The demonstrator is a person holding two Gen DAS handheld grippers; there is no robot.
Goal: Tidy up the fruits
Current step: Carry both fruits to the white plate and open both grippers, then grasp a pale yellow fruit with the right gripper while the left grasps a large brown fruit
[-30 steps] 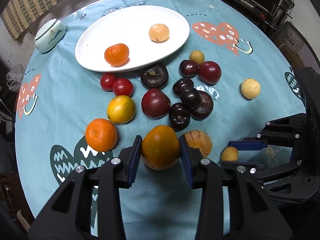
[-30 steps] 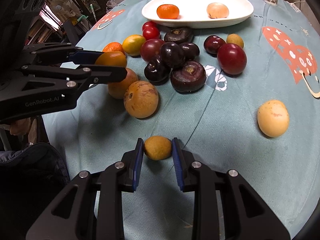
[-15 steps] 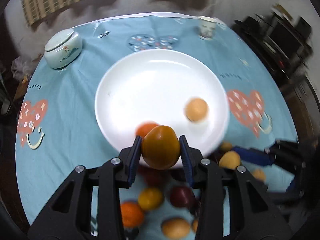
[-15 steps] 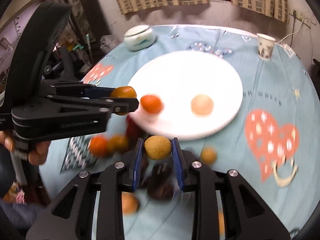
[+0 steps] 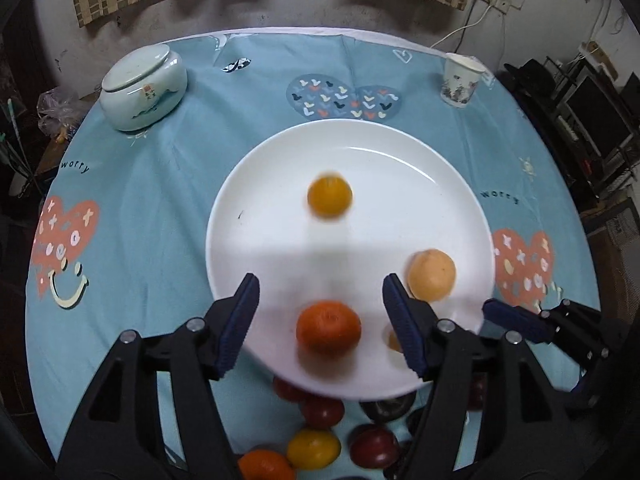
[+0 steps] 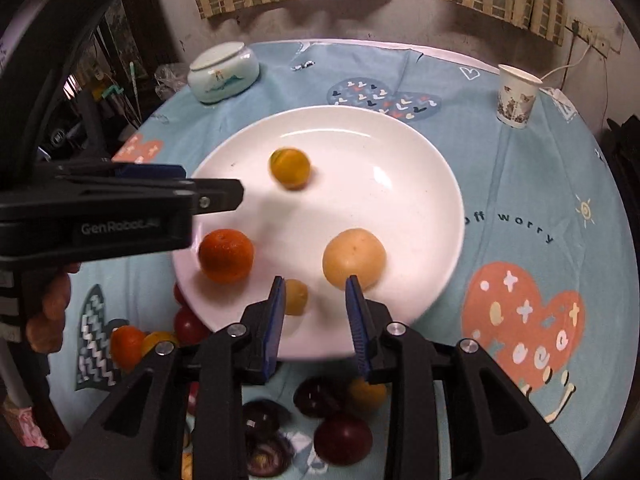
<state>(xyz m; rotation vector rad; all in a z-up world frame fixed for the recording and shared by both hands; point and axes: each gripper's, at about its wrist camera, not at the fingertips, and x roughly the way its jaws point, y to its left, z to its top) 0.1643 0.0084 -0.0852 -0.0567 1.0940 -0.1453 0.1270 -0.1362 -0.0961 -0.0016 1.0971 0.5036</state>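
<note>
A white plate point(image 5: 280, 184) on the blue tablecloth holds an orange tangerine point(image 5: 328, 332), a pale peach-coloured fruit point(image 5: 431, 275) and a blurred yellow-orange fruit point(image 5: 330, 199) near its middle. My left gripper point(image 5: 322, 320) hangs over the plate's near rim; its jaws are opening, with nothing between them. My right gripper point(image 6: 316, 312) is over the same rim point(image 6: 400, 152). Its jaws are opening, still narrow, and hold nothing. A small yellow fruit point(image 6: 298, 296) lies on the plate just past its left finger. The left gripper point(image 6: 212, 184) also reaches in from the left there.
Several dark plums point(image 6: 340, 440), red tomatoes point(image 5: 320, 410) and oranges point(image 5: 264, 464) lie on the cloth in front of the plate. A lidded ceramic jar point(image 5: 144, 88) stands far left, a paper cup point(image 5: 460, 84) far right. A hand point(image 6: 52, 308) holds the left gripper.
Both grippers moved from the fruit pile to above the plate. The left let go of the yellow-orange fruit, now on the plate. The right let go of the small yellow fruit.
</note>
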